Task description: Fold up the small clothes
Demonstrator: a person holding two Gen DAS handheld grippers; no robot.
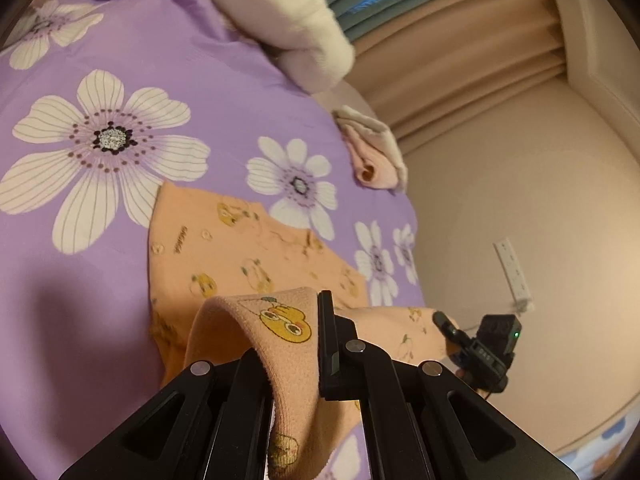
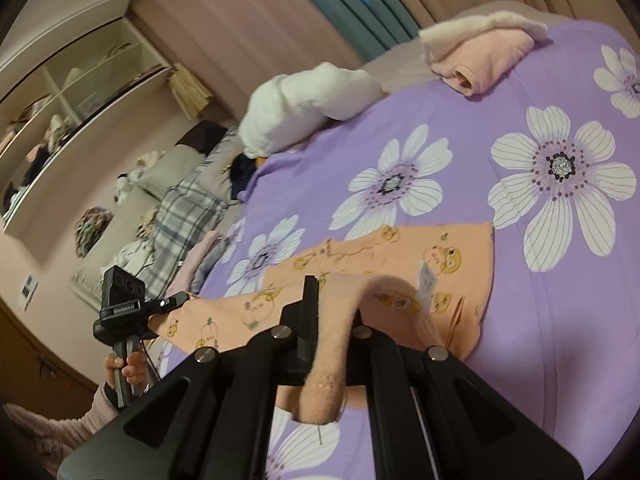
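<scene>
A small peach garment with yellow cartoon prints (image 1: pixel 240 248) lies on the purple flowered bedsheet (image 1: pixel 224 92); it also shows in the right wrist view (image 2: pixel 404 264). My left gripper (image 1: pixel 292 344) is shut on one edge of the garment and lifts it off the sheet. My right gripper (image 2: pixel 336 320) is shut on another edge of the same garment, which drapes over its fingers. The right gripper shows at the lower right of the left wrist view (image 1: pixel 448 326), and the left gripper at the left of the right wrist view (image 2: pixel 176 300).
A folded pink and white cloth (image 1: pixel 374 152) sits near the bed's far edge, also in the right wrist view (image 2: pixel 480 56). A white fluffy item (image 2: pixel 304 108) lies beyond it. Curtains (image 1: pixel 460 40) and a wall surround the bed. A shelf (image 2: pixel 72 112) and a plaid blanket (image 2: pixel 188 212) lie to the left.
</scene>
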